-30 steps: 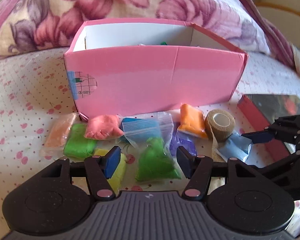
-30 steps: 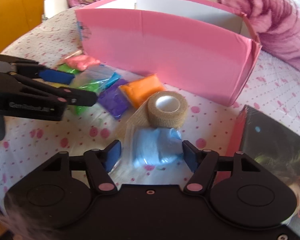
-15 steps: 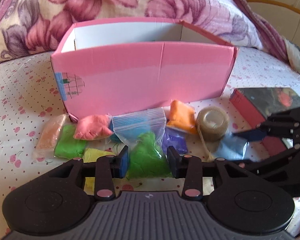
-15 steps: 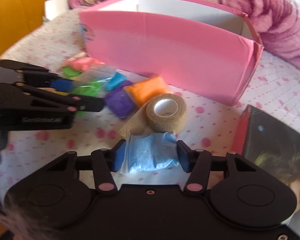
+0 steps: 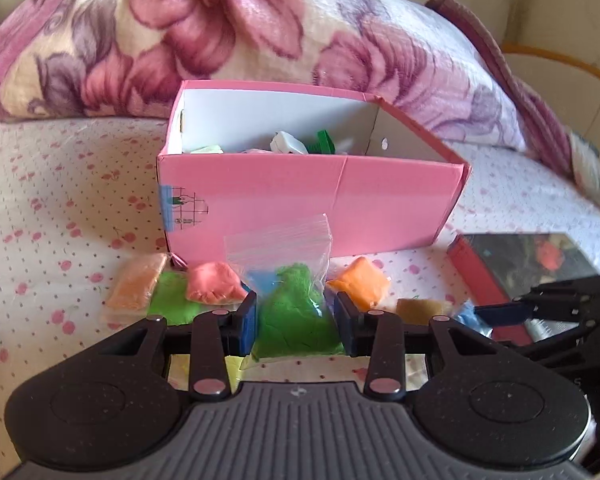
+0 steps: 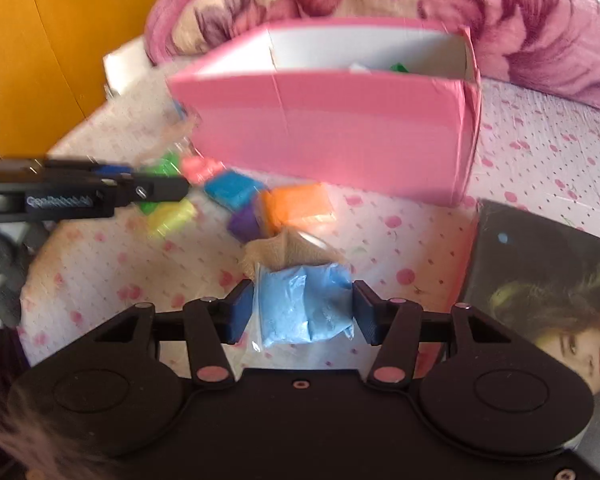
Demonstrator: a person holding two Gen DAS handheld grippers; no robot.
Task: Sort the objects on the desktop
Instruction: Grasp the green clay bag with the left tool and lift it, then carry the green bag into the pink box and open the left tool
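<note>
My left gripper is shut on a clear bag of green clay and holds it above the bedspread, in front of the open pink box. My right gripper is shut on a bag of light blue clay, lifted above the tan bandage roll. More clay bags lie by the box: orange, salmon, green, peach, yellow, blue, purple. The box holds several items, among them a green piece.
A book with a red spine lies right of the box; its cover shows a face. A flowered blanket is heaped behind the box. A yellow panel stands far left. The left gripper shows in the right wrist view.
Both grippers have closed on their bags and risen. The green bag and the light blue bag have left the bedspread. The box interior has come into view.
</note>
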